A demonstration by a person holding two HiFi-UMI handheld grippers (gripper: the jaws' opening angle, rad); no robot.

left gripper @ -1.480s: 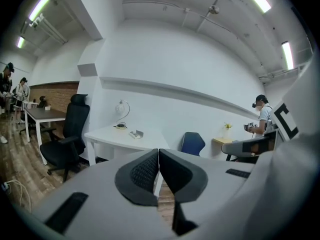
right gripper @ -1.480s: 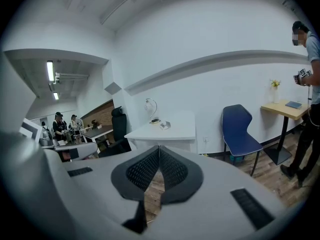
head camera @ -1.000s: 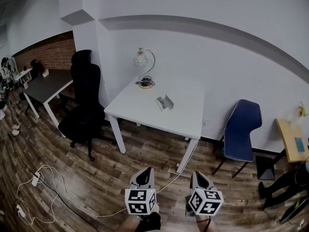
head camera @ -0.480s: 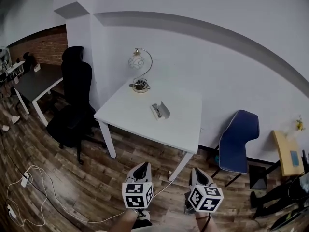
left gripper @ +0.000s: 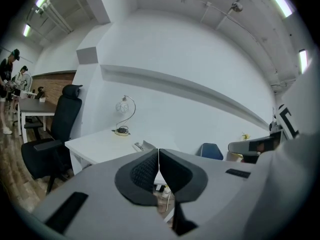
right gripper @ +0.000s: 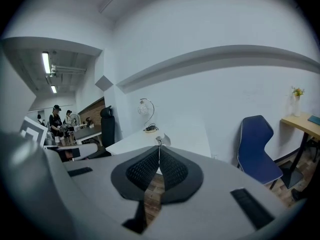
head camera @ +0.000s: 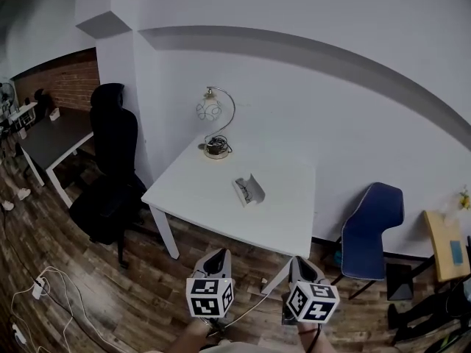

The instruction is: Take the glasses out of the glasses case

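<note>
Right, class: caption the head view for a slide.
Left gripper and right gripper, shut, face a white table bearing an open glasses case.

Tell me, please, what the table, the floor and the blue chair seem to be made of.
The table looks like painted or laminated board: matt white, flat, with no grain. The floor is wood or wood-look laminate: brown planks with grain and seams. The chair has a blue shell, plastic or fabric-covered, too small to tell which. Its thin dark legs are probably metal.
</note>
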